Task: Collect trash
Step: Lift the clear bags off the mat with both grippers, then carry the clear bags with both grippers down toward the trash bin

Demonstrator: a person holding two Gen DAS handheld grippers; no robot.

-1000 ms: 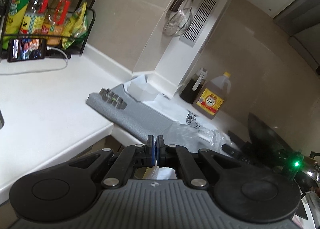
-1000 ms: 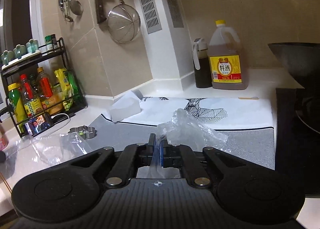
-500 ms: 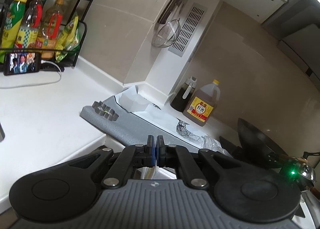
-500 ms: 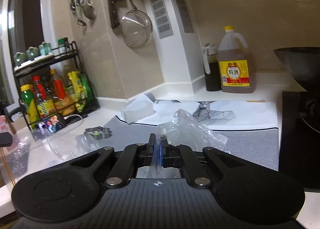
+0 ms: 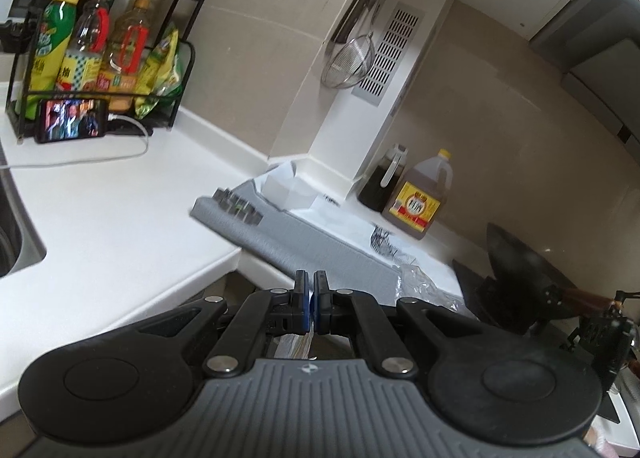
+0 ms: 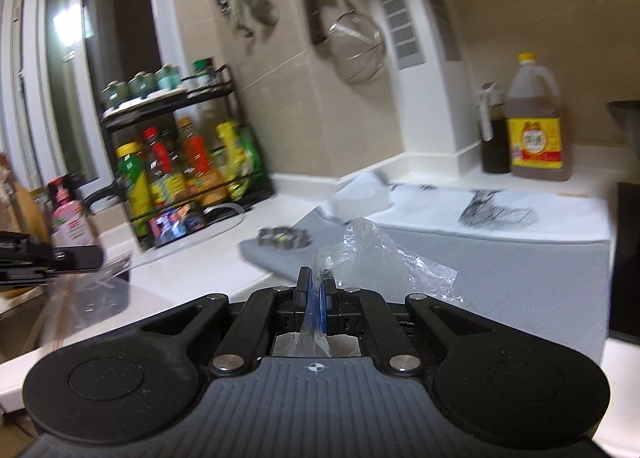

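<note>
My right gripper is shut on a crumpled clear plastic wrapper and holds it above the grey mat. The wrapper also shows at the right of the left wrist view. My left gripper is shut off the counter's front corner; something pale and thin shows between its jaws underneath, but I cannot tell what. The left gripper appears at the left edge of the right wrist view with a clear plastic bag hanging below it.
A white counter carries a black bottle rack, a phone, a metal cutter, a white box and an oil jug. A wok sits right. A sink edge lies left.
Both grippers have swung left, so the rack and window side came further into the right wrist view. The right gripper kept hold of the wrapper. The left gripper stayed shut.
</note>
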